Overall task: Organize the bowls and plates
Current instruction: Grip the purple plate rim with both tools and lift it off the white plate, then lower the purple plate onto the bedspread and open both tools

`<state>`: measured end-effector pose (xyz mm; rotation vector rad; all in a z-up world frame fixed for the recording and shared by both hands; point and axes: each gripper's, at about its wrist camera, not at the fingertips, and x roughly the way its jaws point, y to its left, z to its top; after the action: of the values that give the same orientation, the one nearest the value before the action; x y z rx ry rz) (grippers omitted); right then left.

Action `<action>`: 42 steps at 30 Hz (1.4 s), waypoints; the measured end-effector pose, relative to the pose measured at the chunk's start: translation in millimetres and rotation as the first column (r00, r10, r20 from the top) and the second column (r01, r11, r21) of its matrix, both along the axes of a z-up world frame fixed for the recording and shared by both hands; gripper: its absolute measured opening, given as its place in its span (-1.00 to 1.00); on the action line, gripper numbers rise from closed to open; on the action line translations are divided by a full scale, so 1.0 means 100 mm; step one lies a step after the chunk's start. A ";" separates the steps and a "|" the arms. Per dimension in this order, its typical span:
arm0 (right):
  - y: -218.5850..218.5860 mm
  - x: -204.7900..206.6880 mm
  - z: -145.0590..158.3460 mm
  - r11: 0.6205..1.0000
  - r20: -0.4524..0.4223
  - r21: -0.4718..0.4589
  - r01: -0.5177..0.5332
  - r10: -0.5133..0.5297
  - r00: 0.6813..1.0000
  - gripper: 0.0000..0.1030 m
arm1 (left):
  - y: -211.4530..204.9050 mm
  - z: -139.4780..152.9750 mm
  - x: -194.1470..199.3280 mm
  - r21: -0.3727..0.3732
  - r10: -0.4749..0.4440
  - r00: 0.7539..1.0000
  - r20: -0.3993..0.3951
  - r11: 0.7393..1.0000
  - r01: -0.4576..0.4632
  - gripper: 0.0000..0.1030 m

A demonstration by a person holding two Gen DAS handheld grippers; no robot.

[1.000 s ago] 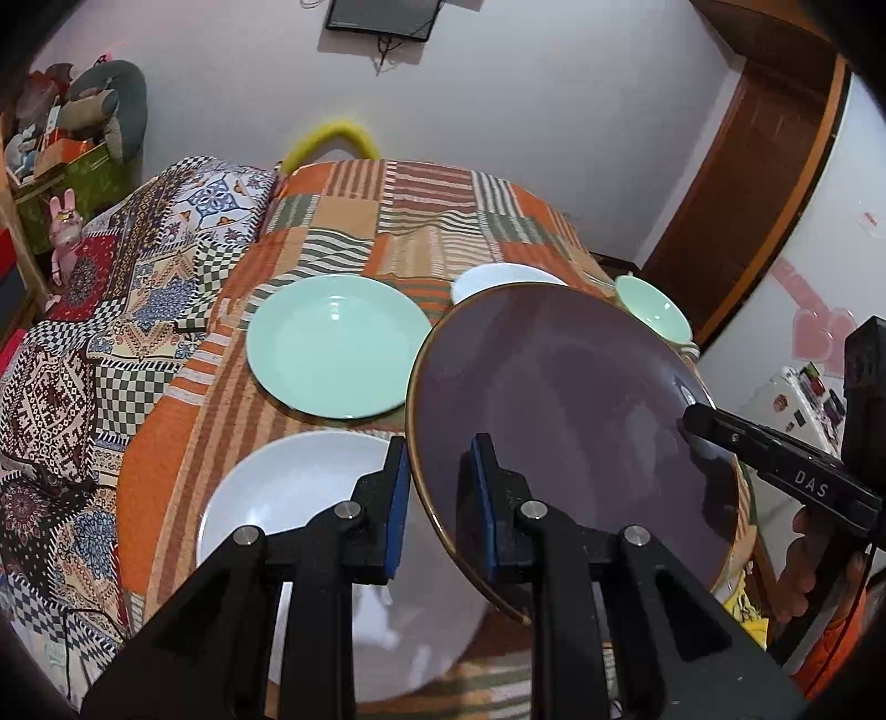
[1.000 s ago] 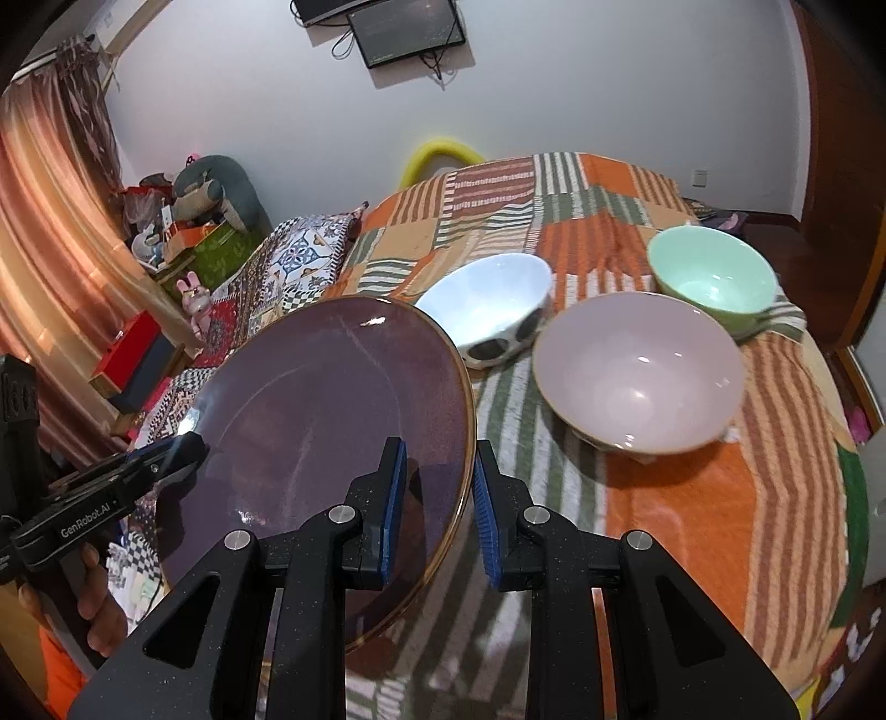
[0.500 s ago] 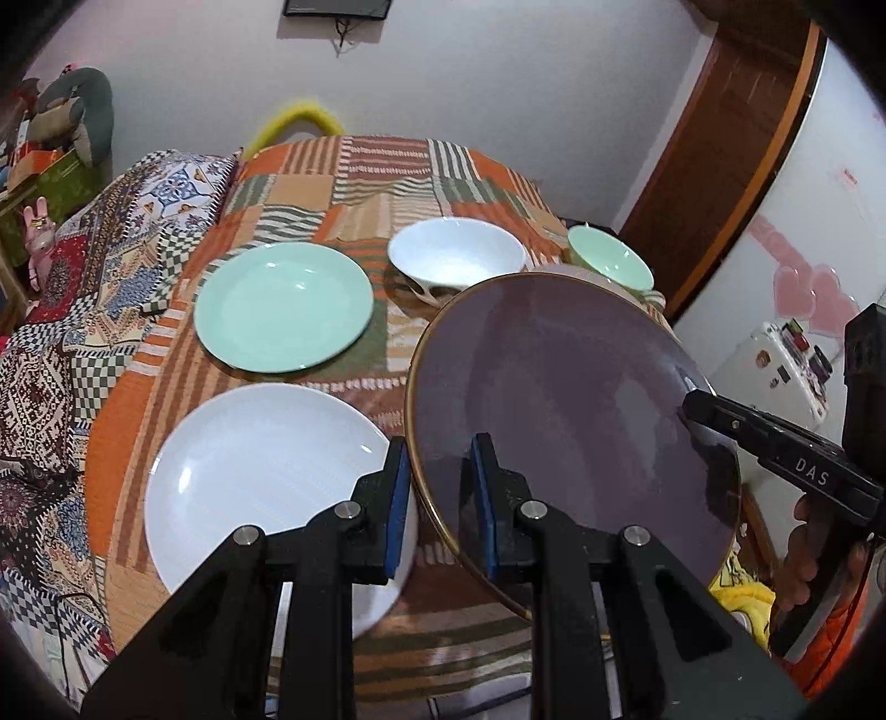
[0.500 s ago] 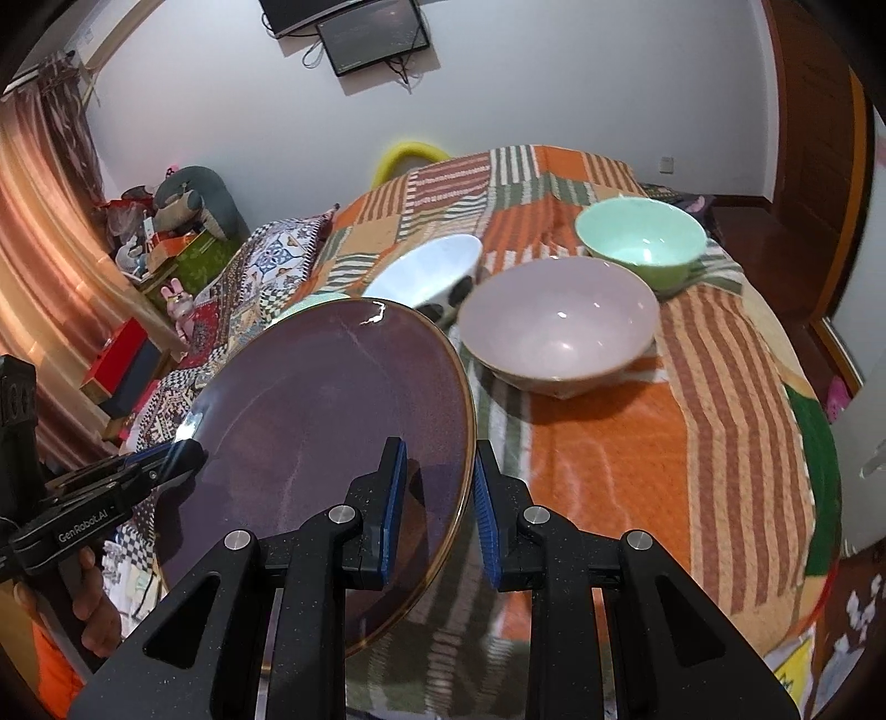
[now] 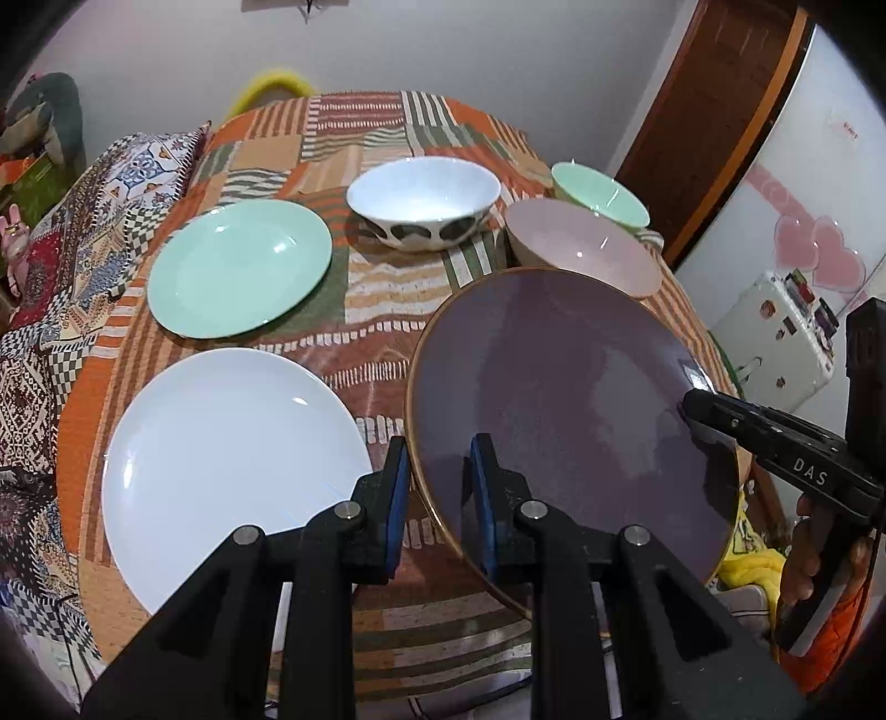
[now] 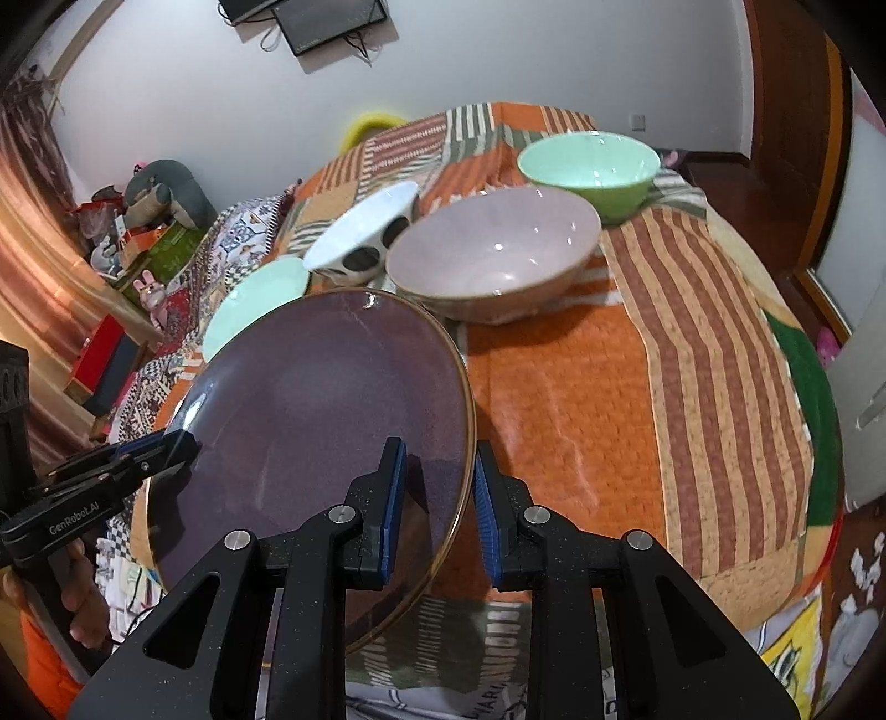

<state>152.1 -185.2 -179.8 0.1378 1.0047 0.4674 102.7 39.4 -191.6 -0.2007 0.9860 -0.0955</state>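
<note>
Only left wrist shows white plate [image 5: 232,471].

- The round purple gold-rimmed plate [image 6: 310,421] is hiding most of the pale green plate [image 6: 260,299].
- The frame edge is cutting off the wall-mounted dark screen [image 5: 299,4].

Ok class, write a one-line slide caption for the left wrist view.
Two tools, left and right, hold a purple plate above a patchwork cloth beside a white plate.
</note>
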 end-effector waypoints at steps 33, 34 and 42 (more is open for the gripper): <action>-0.03 0.23 -0.38 1.000 -0.100 0.009 0.003 -0.002 0.995 -0.53 | -0.04 -0.51 0.40 -0.014 -0.016 0.989 -0.146 1.000 0.015 -0.57; -0.03 0.24 -0.38 1.000 -0.100 0.007 0.001 0.000 0.995 -0.53 | -0.04 -0.51 0.40 -0.014 -0.014 0.989 -0.147 1.000 0.012 -0.57; -0.09 0.20 -0.30 1.000 -0.093 -0.010 0.014 -0.015 0.996 -0.28 | -0.03 -0.40 0.35 0.034 0.005 0.992 -0.122 0.999 -0.001 -0.57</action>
<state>171.8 -193.9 -209.4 0.1597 1.0968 0.4458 137.5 36.6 -231.7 -0.1783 1.1087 -0.0638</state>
